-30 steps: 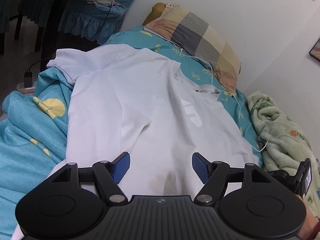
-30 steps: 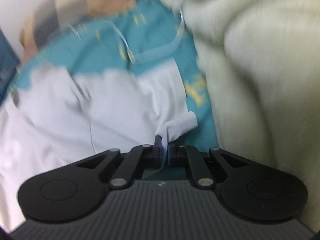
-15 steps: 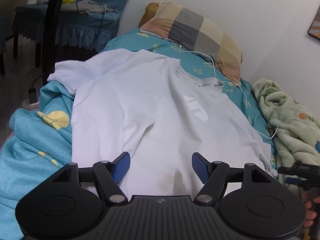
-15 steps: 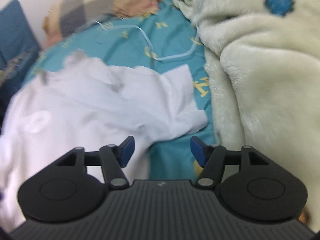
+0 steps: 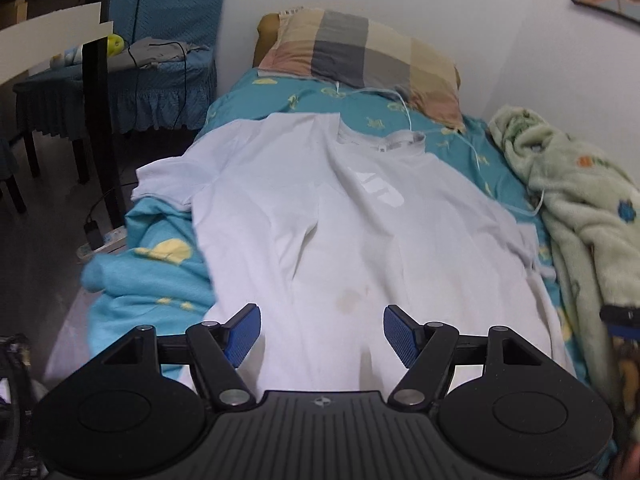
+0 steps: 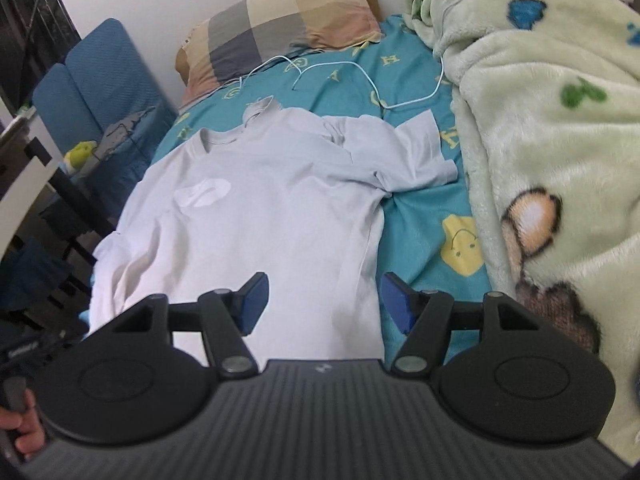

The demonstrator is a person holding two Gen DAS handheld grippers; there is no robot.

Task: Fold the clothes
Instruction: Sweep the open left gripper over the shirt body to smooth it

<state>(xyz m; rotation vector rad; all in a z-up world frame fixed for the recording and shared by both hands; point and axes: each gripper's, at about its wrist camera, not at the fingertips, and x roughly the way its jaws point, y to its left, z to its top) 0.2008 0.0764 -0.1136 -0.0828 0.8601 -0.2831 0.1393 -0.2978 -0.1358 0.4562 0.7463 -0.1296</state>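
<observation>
White walls (image 5: 500,20) meet a bed (image 6: 424,216) with teal sheets; blue-covered chair (image 5: 160,20) beside it, floor (image 5: 48,216) perhaps dark tile.

Even, soft indoor light, no hard shadows. White shirt (image 5: 340,216) slightly overexposed in both views. Strong fisheye bending at edges; corners dark, edges slightly blurred. Centre reasonably sharp.

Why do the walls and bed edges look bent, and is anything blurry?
Left wrist view: the fisheye lens bows the wall and chair; the white T-shirt is fairly sharp, edges smear, and the left gripper blocks the bottom. Right wrist view: the same curving, with the green blanket soft and stretched behind the right gripper.
</observation>
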